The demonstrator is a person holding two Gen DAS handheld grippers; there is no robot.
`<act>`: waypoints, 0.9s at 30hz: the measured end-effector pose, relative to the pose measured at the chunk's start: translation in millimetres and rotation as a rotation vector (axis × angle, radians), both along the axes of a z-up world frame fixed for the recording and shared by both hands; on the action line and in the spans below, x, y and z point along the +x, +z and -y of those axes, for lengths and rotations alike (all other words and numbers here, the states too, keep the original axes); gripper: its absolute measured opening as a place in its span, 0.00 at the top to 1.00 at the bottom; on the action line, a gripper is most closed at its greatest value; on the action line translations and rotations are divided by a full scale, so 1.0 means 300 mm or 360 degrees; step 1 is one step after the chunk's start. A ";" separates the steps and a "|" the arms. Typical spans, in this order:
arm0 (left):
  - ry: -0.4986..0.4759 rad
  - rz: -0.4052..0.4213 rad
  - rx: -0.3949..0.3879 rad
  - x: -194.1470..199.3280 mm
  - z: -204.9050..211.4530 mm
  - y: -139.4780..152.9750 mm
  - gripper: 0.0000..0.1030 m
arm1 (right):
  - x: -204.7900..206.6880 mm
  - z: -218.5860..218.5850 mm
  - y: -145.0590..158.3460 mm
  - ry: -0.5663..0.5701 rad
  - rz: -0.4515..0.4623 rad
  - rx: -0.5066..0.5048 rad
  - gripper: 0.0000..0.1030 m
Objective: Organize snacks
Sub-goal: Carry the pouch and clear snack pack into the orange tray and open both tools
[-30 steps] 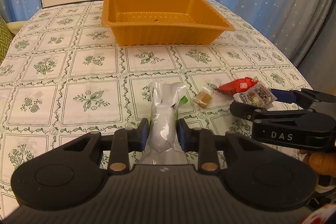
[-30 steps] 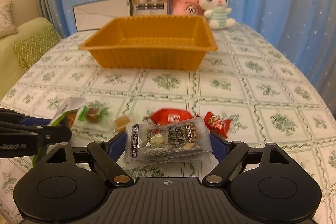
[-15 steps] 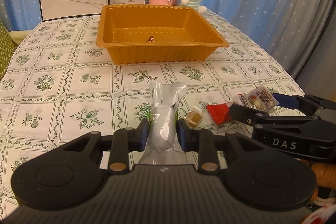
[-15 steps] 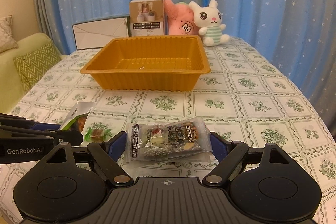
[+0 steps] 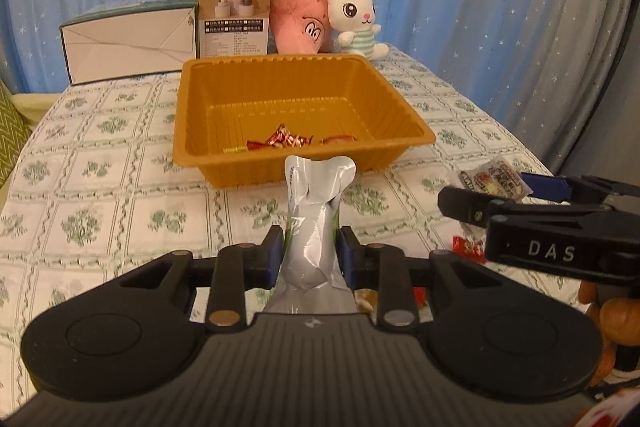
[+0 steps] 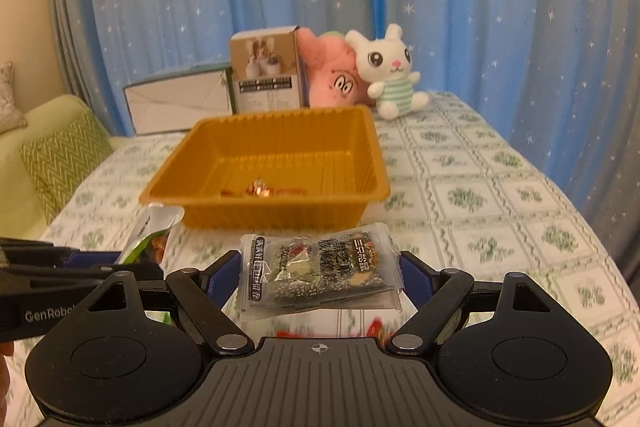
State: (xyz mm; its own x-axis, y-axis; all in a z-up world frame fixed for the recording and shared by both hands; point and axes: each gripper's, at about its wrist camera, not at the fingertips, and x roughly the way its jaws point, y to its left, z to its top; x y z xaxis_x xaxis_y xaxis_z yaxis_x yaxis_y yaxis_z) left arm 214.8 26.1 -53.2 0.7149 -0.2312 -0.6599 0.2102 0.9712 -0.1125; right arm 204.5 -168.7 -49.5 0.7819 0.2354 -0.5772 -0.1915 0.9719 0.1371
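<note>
My left gripper (image 5: 307, 255) is shut on a silver foil snack pouch (image 5: 316, 211), held upright above the table, short of the orange tray (image 5: 404, 125). The tray holds a few small red wrapped candies (image 5: 282, 141). My right gripper (image 6: 320, 267) is shut on a clear packet of dark seaweed snack (image 6: 320, 269), held above the table in front of the tray (image 6: 372, 155). The left gripper's pouch (image 6: 154, 233) shows at the left of the right wrist view. The right gripper's packet (image 5: 494, 177) shows at the right of the left wrist view.
A red wrapped snack (image 5: 466, 247) lies on the floral tablecloth (image 5: 100, 187) below the right gripper. Behind the tray stand a white carton (image 5: 128, 43), a small product box (image 5: 234, 15), a pink plush (image 5: 300, 21) and a white bunny plush (image 5: 356, 17). A green sofa (image 6: 44, 163) is at left.
Both grippers have lifted off the table with their snacks and risen toward the tray. The tray's inside and its candies have come into view.
</note>
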 end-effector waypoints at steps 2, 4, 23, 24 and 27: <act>0.0006 0.0016 -0.0006 0.028 -0.008 0.015 0.74 | 0.033 0.005 0.022 -0.0013 0.0011 0.0015 0.20; 0.0013 0.0032 -0.0007 0.061 -0.015 0.029 0.74 | 0.070 0.009 0.043 -0.0023 0.0014 0.0039 0.20; 0.0181 0.0064 -0.0146 0.431 -0.129 0.051 0.74 | 0.469 -0.052 0.032 -0.0051 -0.0019 0.0095 0.20; 0.0190 0.0059 -0.0151 0.448 -0.133 0.044 0.74 | 0.485 -0.057 0.022 -0.0052 -0.0026 0.0087 0.20; 0.0214 0.0037 -0.0165 0.490 -0.145 0.023 0.74 | 0.527 -0.064 -0.006 -0.0070 -0.0056 0.0085 0.20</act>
State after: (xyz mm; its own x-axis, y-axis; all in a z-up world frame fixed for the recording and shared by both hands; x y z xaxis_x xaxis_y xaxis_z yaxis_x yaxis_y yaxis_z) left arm 361.9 69.5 -46.2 0.7588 -0.1982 -0.6204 0.0829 0.9742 -0.2099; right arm 362.6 -149.5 -51.2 0.7716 0.2324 -0.5921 -0.1426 0.9704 0.1950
